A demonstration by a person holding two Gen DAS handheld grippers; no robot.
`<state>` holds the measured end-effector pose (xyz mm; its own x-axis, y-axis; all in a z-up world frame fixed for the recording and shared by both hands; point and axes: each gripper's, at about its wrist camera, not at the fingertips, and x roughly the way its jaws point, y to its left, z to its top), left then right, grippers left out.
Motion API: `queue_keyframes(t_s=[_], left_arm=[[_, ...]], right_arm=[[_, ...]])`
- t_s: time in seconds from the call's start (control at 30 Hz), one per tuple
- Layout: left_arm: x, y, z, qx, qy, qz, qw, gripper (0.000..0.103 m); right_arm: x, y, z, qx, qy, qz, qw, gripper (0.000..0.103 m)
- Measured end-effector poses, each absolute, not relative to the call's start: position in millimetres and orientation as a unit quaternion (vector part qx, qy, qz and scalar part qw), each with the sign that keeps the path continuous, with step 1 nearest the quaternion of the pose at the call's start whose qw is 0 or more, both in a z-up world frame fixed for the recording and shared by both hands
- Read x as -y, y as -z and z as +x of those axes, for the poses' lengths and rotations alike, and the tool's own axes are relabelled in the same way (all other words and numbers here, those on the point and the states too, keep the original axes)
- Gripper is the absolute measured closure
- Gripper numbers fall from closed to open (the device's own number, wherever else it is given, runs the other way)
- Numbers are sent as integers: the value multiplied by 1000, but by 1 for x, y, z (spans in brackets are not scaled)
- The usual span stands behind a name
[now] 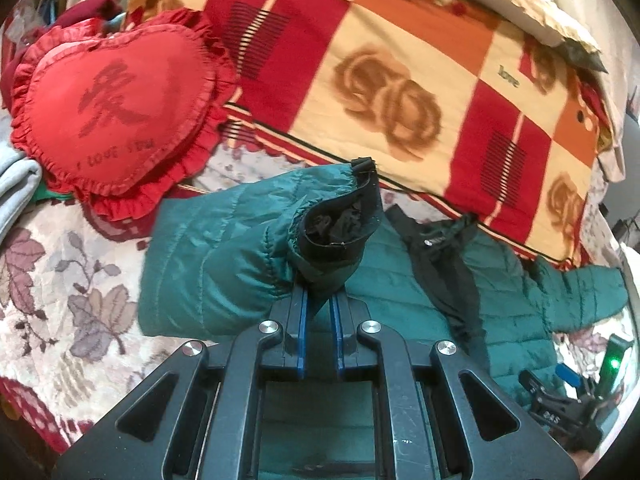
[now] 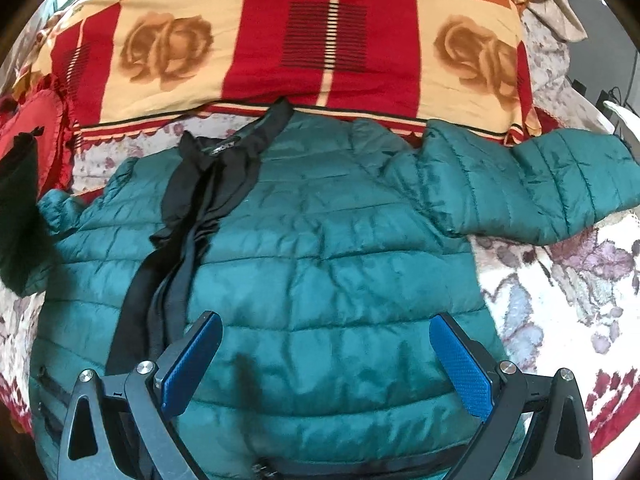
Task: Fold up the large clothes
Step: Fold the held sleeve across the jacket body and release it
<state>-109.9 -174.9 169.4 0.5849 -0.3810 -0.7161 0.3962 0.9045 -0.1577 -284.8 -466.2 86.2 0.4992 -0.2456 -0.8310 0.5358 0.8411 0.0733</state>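
A: Where is the green puffy jacket (image 2: pixel 340 248)?

B: It lies spread out flat on the bed (image 2: pixel 560 288). One sleeve (image 2: pixel 532 184) sticks out to the side near the checked blanket (image 2: pixel 332 40).

A: And the other sleeve (image 1: pixel 224 248)?

B: The left gripper (image 1: pixel 319 300) is pinched tight on it, close to the black cuff (image 1: pixel 340 216). The cuff is lifted up and you can look into the dark hole. I cannot see what is deep inside.

A: What about the right gripper (image 2: pixel 326 364)?

B: Its blue fingers (image 2: pixel 460 364) are wide apart, over the bottom part of the jacket. They hold nothing. I cannot tell if they touch the cloth.

A: What is that black stuff on the jacket?

B: A black strip of cloth (image 2: pixel 192 216) runs down from the collar. It has a tiny label, too blurry to read.

A: Anything else?

B: A red heart pillow (image 1: pixel 112 108) sits by the blanket. It has faded writing on it. Gray cloth (image 1: pixel 16 188) is cut off at the picture's edge beside it. In the left view the other gripper peeks in at the corner, mostly cut off.
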Motion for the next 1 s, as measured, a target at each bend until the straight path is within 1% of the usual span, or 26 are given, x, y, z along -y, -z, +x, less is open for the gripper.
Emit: queue_keyframes(t_s=[0.47, 0.77, 1.0], left_arm=[[259, -170, -151, -407, 286, 38, 867, 94], [321, -159, -169, -425, 326, 40, 843, 94], [358, -146, -174, -446, 359, 30, 820, 94]], right_arm=[[501, -83, -293, -445, 246, 176, 843, 0], [507, -75, -311, -447, 239, 196, 839, 0], [504, -73, -315, -449, 234, 192, 841, 0]])
